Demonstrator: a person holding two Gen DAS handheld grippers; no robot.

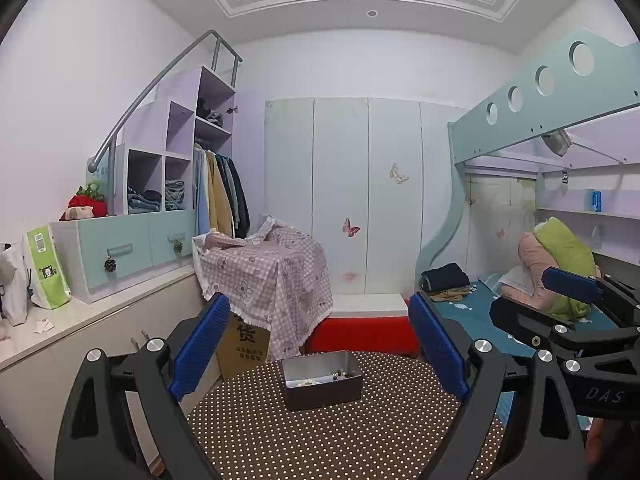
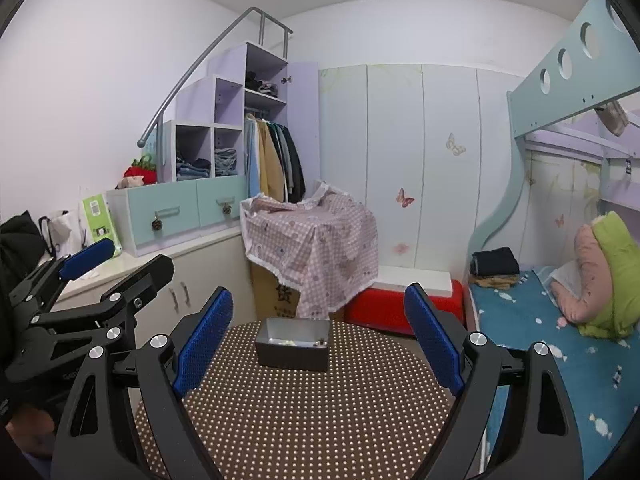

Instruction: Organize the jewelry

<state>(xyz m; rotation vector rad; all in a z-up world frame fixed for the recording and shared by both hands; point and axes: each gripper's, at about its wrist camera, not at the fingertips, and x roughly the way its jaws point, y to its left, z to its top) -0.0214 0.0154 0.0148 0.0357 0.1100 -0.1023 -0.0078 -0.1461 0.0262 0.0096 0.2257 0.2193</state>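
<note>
Round table [image 1: 360, 432] w/ brown polka-dot cloth serves as landmark. Metal tray [image 1: 322, 385], rectangular & open-topped, sits on the table's far half, roughly centred; inside it lie 2 small clusters of jewelry [image 1: 320, 379]: pale beads toward the tray's left, darker beads toward its right, pieces too small to identify further. Left gripper [image 1: 319, 344] hangs above the table's near edge, blue-padded fingers [image 1: 200, 350] spread wide, nothing between them; tray appears framed in the gap but well beyond the tips. Right gripper [image 2: 319, 332] hangs likewise over the near edge, pads apart & empty, tray [image 2: 294, 354] ahead of it. Each gripper shows at the margin of the other's view: right gripper [image 1: 576, 300] right of the table, left gripper [image 2: 86, 264] left of it, both raised off the cloth. Behind the table: cardboard box [image 1: 244, 344] under a pink checked cover [image 1: 272, 268], & a red box [image 1: 364, 336]. Right of the table: bed w/ blue sheet [image 2: 532, 320].
</note>
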